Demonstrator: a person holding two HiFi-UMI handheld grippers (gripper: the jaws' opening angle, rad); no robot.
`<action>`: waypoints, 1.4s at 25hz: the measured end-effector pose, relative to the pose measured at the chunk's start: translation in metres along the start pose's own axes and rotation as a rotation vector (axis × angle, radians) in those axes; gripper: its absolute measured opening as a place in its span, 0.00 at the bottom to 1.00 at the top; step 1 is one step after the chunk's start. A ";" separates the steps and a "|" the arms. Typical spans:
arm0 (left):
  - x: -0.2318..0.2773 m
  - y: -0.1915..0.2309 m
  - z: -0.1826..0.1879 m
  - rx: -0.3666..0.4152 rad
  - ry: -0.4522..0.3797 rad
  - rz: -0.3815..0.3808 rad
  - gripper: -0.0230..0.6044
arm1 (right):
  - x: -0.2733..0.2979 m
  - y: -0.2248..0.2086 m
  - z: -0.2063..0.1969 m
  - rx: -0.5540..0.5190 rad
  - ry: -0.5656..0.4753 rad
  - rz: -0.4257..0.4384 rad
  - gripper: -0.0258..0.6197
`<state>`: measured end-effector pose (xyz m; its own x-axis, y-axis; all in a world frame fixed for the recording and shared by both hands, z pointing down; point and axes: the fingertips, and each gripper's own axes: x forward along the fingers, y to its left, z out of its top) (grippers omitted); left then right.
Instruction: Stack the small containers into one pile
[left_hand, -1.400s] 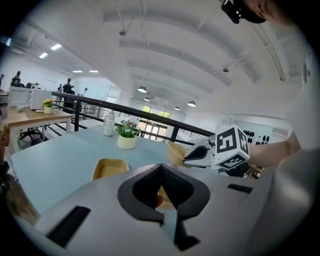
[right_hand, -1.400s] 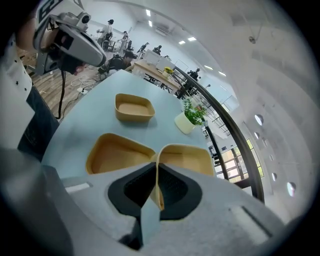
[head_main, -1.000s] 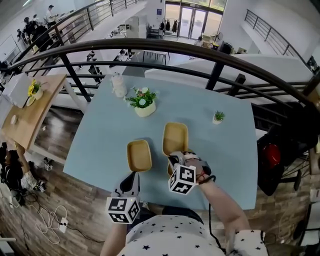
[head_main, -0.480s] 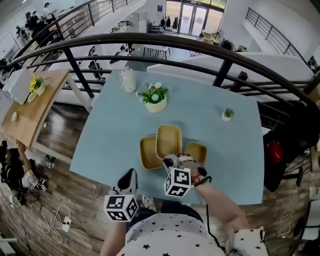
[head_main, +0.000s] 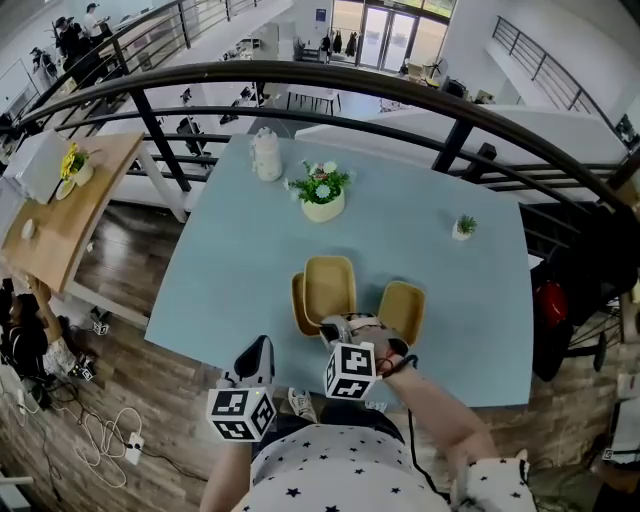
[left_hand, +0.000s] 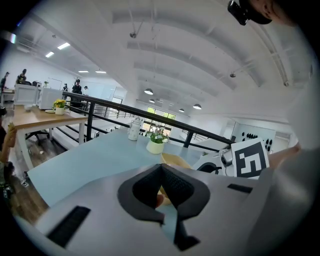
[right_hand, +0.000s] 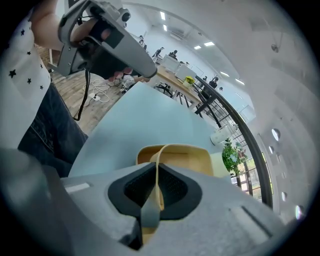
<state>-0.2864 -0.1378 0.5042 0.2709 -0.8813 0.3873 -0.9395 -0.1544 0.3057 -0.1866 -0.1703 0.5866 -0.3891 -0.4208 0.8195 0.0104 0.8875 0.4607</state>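
Note:
My right gripper (head_main: 341, 326) is shut on the near rim of a tan container (head_main: 329, 286). It holds that container over a second tan container (head_main: 298, 303), of which only the left edge shows. In the right gripper view the rim (right_hand: 158, 165) runs up between the jaws of the right gripper (right_hand: 156, 171). A third tan container (head_main: 402, 311) lies on the table to the right. The left gripper (head_main: 256, 363) hovers at the table's near edge, shut and with nothing in it. In its own view the left gripper (left_hand: 161, 171) has its pads meeting.
A flower pot (head_main: 323, 205), a white jug (head_main: 266, 155) and a small plant pot (head_main: 463, 227) stand at the far side of the light blue table (head_main: 230, 260). A dark railing (head_main: 300, 80) runs behind it. Below the near edge is my starred shirt (head_main: 340, 480).
The right gripper has carried its container leftward, from beside the left container to over it. The third container now lies uncovered at the right. The left gripper has hardly moved.

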 end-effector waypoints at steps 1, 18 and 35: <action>0.000 0.001 0.000 0.000 0.000 -0.003 0.04 | 0.001 0.002 0.002 -0.004 0.001 0.003 0.07; 0.008 0.025 0.000 -0.012 0.019 -0.041 0.04 | 0.018 0.024 0.019 -0.082 0.033 0.043 0.07; 0.020 0.030 0.003 -0.006 0.036 -0.083 0.04 | 0.019 0.024 0.008 -0.097 0.082 0.100 0.07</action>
<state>-0.3099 -0.1620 0.5185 0.3548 -0.8490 0.3917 -0.9125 -0.2233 0.3426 -0.2012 -0.1551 0.6108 -0.3049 -0.3488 0.8862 0.1360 0.9050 0.4030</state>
